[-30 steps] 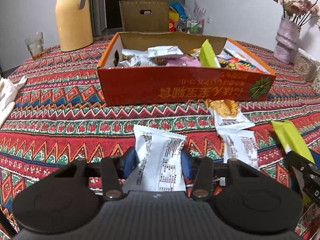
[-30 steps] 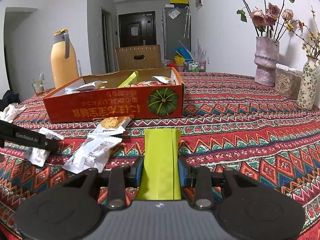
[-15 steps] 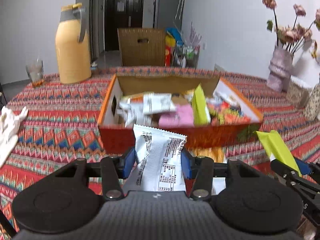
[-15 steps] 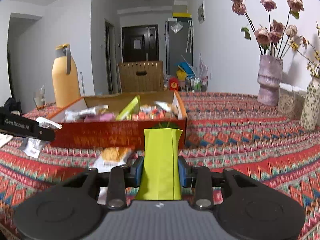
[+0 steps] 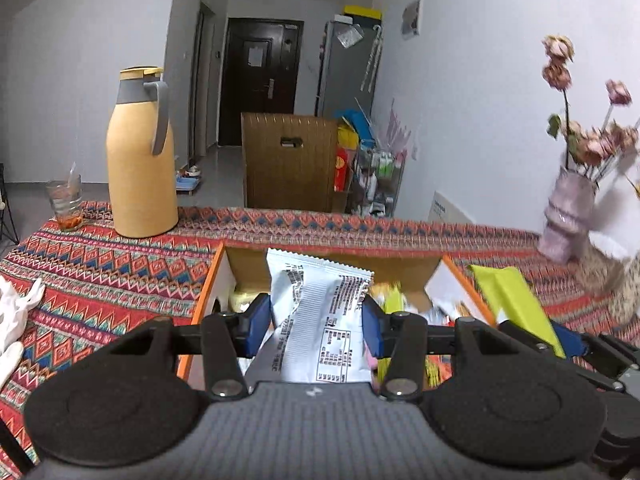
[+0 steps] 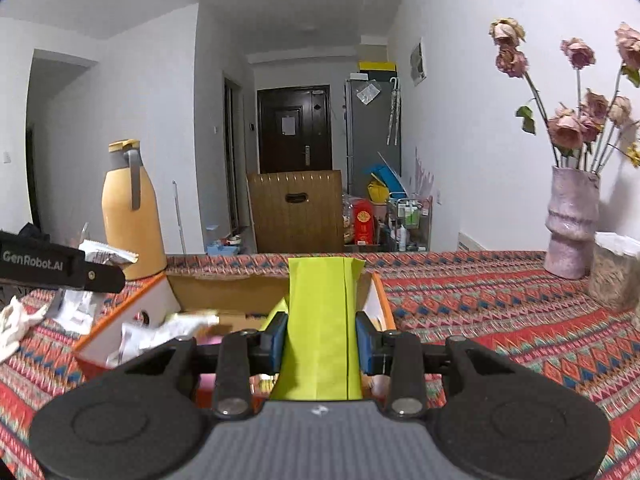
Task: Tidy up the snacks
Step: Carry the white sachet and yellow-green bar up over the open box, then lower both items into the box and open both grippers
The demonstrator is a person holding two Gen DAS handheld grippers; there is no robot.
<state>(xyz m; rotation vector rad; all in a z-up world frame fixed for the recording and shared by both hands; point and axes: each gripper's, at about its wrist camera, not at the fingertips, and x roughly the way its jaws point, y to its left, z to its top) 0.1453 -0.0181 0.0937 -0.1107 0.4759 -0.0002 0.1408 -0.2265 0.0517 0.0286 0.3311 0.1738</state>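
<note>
The table [image 5: 120, 280], under a red zigzag-patterned cloth, carries every item inspected. At 12 o'clock ahead of both cameras stands the orange snack box [image 6: 132, 304], open-topped, with mixed packets lying inside; their details are blurred. At 10 o'clock in my left view stands a yellow thermos jug [image 5: 140, 168], with a drinking glass [image 5: 64, 204] just beside it at 9 o'clock. At 2 o'clock a pink vase [image 6: 572, 220] holds dried roses.

My left hand-held gripper [image 5: 318, 320] is clamped on a white snack packet [image 5: 320, 320], blue pads pressing both of its edges; the packet hangs over the box's near-left part. My right hand-held gripper [image 6: 320, 340] is clamped on a lime-green snack packet [image 6: 320, 320], held upright above the box's right end. In the left view that green packet shows at 3 o'clock, just beside the white one. A white cloth [image 5: 16, 320] lies at 9 o'clock on the table edge.
</note>
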